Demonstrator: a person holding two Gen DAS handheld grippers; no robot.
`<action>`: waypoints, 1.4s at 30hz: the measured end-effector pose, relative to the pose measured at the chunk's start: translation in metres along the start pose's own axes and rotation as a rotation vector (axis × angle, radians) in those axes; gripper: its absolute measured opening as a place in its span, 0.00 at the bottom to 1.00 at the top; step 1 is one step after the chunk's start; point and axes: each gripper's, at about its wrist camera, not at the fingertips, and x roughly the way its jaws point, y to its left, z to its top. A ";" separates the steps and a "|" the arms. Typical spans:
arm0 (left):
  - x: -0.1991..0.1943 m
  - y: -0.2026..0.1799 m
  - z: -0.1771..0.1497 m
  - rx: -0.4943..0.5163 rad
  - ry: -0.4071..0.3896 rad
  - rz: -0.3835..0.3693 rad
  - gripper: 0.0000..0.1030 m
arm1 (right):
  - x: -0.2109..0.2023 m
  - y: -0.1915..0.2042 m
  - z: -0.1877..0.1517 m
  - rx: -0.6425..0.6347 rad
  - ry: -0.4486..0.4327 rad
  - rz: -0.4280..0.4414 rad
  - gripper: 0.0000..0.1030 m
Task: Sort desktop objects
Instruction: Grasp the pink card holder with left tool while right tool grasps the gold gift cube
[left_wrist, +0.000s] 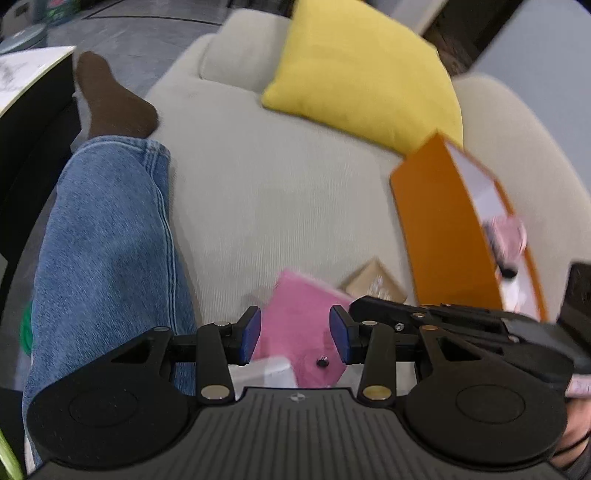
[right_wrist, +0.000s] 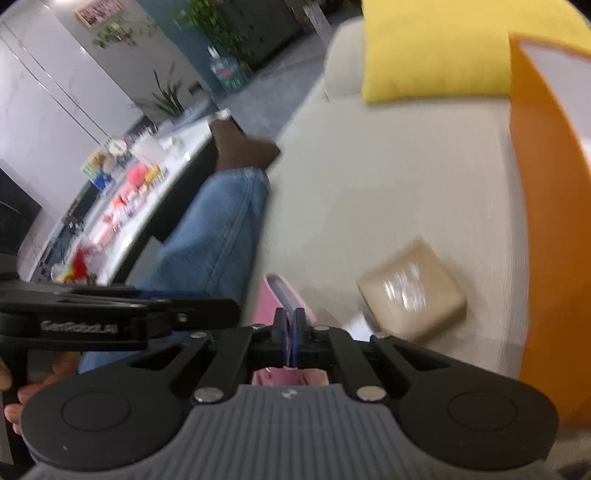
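Observation:
A flat pink pouch (left_wrist: 295, 317) with a small dark stud lies on the beige sofa seat (left_wrist: 277, 184). My left gripper (left_wrist: 295, 332) hovers over it, blue pads apart, the pouch showing in the gap and nothing pressed. From the right, my right gripper (left_wrist: 356, 306) reaches in to the pouch's right edge. In the right wrist view the right gripper (right_wrist: 290, 332) is shut, its pads pinching the thin edge of the pink pouch (right_wrist: 286, 295). The left gripper (right_wrist: 232, 306) shows side-on at the left.
An orange box (left_wrist: 436, 221) stands open at the right with a pink fluffy thing (left_wrist: 506, 232) inside. A small brown carton (right_wrist: 410, 291) lies beside the pouch. A yellow cushion (left_wrist: 362, 74) leans at the back. A person's jeans leg (left_wrist: 107, 240) stretches along the left. A cluttered white table (right_wrist: 122, 206) runs beyond.

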 end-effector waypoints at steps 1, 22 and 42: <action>-0.005 0.001 0.003 -0.013 -0.023 0.007 0.46 | -0.005 0.005 0.005 -0.022 -0.033 -0.011 0.02; 0.016 0.003 0.014 -0.120 0.070 0.042 0.54 | 0.003 0.037 -0.011 -0.162 0.010 0.075 0.05; 0.017 -0.021 0.006 0.125 0.027 0.051 0.18 | -0.004 0.002 0.004 -0.328 0.170 -0.237 0.36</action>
